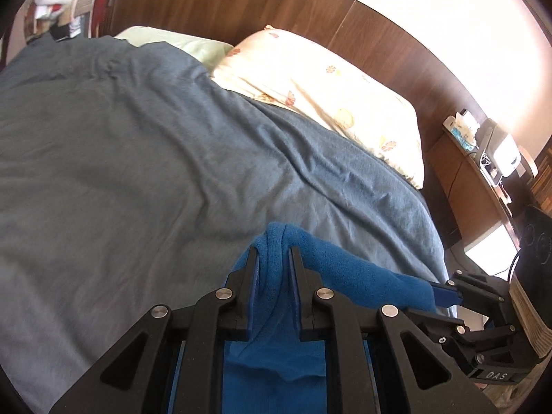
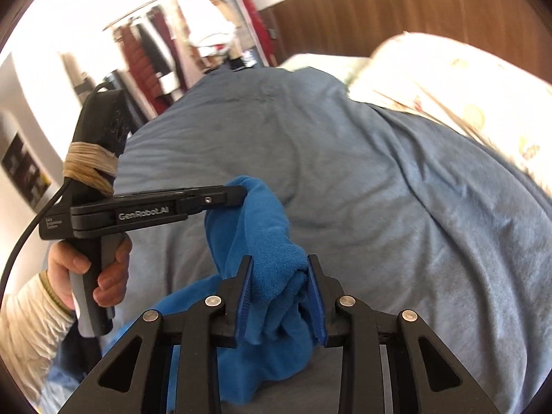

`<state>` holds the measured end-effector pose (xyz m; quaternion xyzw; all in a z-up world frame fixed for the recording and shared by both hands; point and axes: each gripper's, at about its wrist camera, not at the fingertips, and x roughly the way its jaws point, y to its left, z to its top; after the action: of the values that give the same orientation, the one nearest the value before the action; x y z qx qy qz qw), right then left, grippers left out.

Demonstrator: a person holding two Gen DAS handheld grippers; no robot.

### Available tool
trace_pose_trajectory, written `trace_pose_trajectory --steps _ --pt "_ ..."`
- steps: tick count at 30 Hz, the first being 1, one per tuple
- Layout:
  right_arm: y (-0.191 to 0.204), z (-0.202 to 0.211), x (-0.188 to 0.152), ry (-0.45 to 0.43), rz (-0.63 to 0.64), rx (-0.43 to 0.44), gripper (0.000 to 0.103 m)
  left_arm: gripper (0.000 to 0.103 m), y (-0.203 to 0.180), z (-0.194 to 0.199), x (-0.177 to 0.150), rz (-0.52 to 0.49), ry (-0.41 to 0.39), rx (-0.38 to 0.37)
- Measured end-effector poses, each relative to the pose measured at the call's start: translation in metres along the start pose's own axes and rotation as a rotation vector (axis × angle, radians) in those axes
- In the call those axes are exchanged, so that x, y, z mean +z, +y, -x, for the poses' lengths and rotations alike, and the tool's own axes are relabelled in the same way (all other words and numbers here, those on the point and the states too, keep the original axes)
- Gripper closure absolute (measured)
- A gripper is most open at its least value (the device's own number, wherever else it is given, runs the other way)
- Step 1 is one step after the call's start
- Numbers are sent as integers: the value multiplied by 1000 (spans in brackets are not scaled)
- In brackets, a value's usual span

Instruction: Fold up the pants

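One pants (image 1: 272, 310), two tongs (image 1: 274, 252), two pillows (image 1: 321, 93), one duvet (image 1: 138, 158).

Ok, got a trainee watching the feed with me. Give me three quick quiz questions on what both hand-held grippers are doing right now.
1. True or false: the left hand-held gripper is shut on the pants.
2. The pants are held above: A) a wooden floor B) the blanket C) a desk.
3. Fill in: the right hand-held gripper is shut on the ____.

Key: 1 true; 2 B; 3 pants. Both grippers pinch bunched blue fabric, with the cloth stretched between them over the bed, and the floral pillow lies at the headboard.
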<state>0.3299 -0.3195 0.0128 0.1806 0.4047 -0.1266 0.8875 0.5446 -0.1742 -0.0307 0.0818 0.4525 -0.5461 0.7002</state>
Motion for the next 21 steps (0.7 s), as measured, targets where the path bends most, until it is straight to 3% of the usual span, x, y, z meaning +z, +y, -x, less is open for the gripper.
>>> trace_pose_trajectory --steps 10,21 --pt "97 20 -41 16 172 41 73 87 32 73 -74 85 -51 52" --pt "173 12 -98 105 315 120 73 87 63 119 -162 205 -55 125"
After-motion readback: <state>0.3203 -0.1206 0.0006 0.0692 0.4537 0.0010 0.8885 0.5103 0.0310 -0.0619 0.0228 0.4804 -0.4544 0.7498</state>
